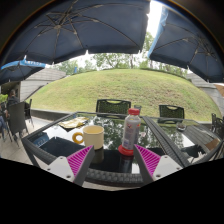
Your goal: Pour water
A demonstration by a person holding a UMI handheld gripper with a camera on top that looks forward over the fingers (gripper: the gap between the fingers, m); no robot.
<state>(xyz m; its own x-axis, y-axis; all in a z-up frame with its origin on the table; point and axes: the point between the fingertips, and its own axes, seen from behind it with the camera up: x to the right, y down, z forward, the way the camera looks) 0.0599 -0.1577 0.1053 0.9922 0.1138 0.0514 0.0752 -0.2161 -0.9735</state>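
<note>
The tool (112,163) is standing released, with its two pink pads (80,162) wide apart and grasping nothing. A clear bottle (130,131) with a red cap is standing upright on the glass desk (170,135), just ahead of the fingers and between their lines. A yellow mug (92,135) is sitting just beside the bottle. Beyond the desk, chairs (113,106) are facing a grass slope (120,88) under dark umbrellas (85,28).

bottle (130,131) label too small to read; mug (92,136) contents hidden; table (160,135) clutter indistinct
</note>
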